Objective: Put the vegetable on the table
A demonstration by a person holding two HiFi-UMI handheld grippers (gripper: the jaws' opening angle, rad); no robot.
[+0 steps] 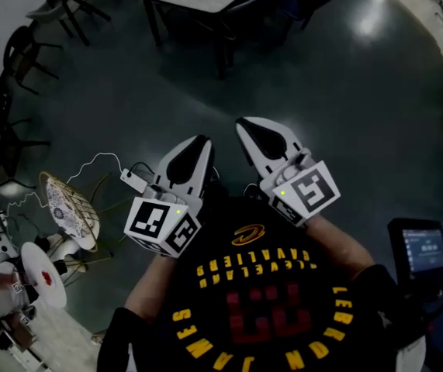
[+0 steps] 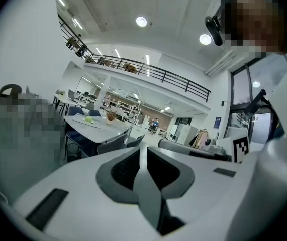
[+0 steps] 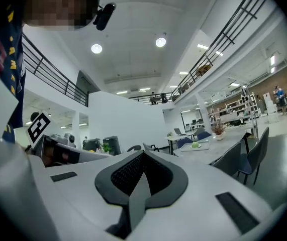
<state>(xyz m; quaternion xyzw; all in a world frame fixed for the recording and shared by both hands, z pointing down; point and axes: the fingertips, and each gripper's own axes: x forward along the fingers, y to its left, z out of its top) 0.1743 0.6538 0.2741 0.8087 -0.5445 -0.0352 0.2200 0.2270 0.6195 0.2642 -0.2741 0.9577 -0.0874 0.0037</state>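
Head view first: where do the tongs sit?
Low in the middle of the frame, over dark floor, held out in front of a dark shirt (image 1: 205, 301) with yellow letters. The left gripper (image 1: 203, 140) and the right gripper (image 1: 242, 122) point toward the top of the frame, side by side and apart.
Do they have hold of anything?
No. In the left gripper view the dark pads (image 2: 125, 169) stand together with only a hairline slit between them. In the right gripper view the pads meet along their whole length. Nothing sits between either pair.
And the vegetable?
Far from both. In the left gripper view the vegetable (image 2: 88, 119), a small green round thing, lies on a tray (image 2: 97, 123) on a grey table (image 2: 104, 134) at middle left, with a potted plant (image 2: 111, 115) just beside the tray. The right gripper view has that table right of centre. It is too small to tell what kind of vegetable it is.
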